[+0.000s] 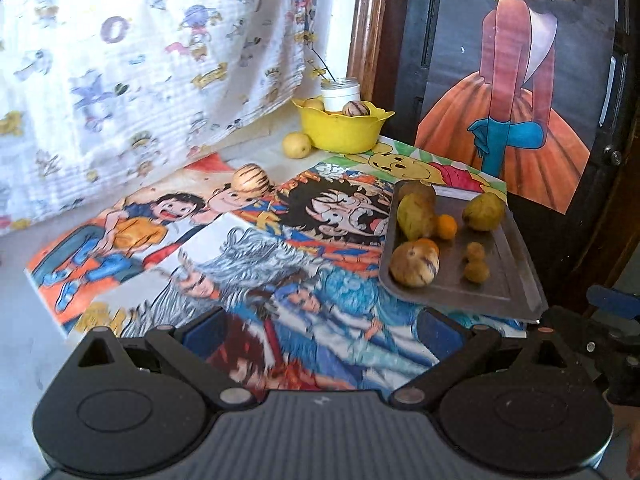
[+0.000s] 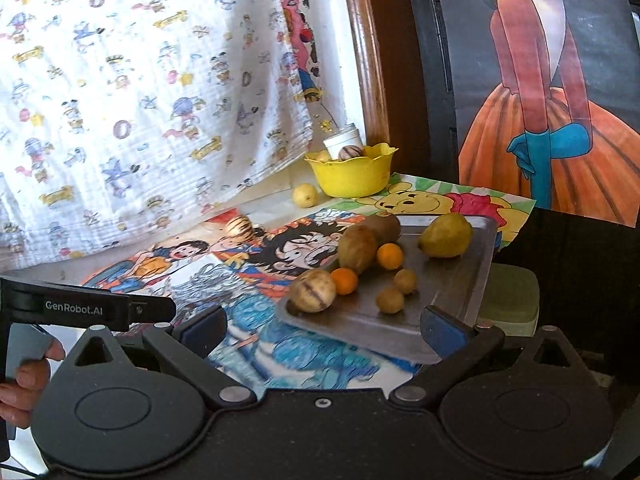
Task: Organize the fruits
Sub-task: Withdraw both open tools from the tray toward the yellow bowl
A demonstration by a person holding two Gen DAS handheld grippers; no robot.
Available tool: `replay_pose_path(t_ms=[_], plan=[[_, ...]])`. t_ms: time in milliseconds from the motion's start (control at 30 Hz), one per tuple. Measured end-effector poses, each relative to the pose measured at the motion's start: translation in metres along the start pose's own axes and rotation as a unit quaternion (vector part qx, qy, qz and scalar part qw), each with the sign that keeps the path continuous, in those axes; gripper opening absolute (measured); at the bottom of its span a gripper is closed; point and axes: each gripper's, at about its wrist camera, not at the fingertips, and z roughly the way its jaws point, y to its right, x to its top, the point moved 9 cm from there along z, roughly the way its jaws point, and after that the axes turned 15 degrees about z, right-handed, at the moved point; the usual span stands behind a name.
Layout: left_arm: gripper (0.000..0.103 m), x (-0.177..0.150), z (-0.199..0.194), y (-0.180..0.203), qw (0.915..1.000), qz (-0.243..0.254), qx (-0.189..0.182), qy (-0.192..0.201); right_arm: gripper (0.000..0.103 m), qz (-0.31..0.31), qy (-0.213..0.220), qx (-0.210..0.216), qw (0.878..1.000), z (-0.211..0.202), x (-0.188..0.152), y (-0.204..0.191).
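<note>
1. Currently both claws, left claw (image 1: 320,328) and right claw (image 2: 324,326), gape wide, holding nothing.
2. Fruits lie on metal tray (image 2: 460,280); striped fruit (image 2: 239,228) loose on desk.
3. Step: choosing a fruit; next, likely carry one to yellow bowl (image 2: 352,178).

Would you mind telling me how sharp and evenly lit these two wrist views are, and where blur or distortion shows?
Left wrist view: the posters near the lens are smeared, the tray fruit is sharper, and the curtain is bright, nearly washed out. Right wrist view: the yellow bowl is crisp, foreground artwork is soft, and fisheye bends the wooden frame; corners are dark.
</note>
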Motion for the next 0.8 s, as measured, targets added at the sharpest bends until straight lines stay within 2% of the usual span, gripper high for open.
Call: replay_pose_path(t_ms=[267,500,633,800], plan=[[0.103,-0.025,-0.031,-0.017,0.9998,-0.006,0.020,0.006,0.102,-0.009,-0.015,-0.004,1.000,-0.009,-0.022,-0.018],[0.103,-0.038,-0.041,-0.030,0.9995,-0.017,0.028,0.002,0.102,-0.016,-0.016,-0.010,1.000,-0.015,-0.026,-0.026],[0.103,-0.039,-0.045,-0.044,0.9989,-0.027,0.039,-0.003,0.102,-0.021,-0.021,-0.004,1.000,-0.017,-0.015,-0.032],[0.103,-0.025,-0.048,-0.082,0.9974,-0.030,0.063,-0.016,0.102,-0.028,-0.063,0.048,0.996,-0.018,0.026,-0.057]])
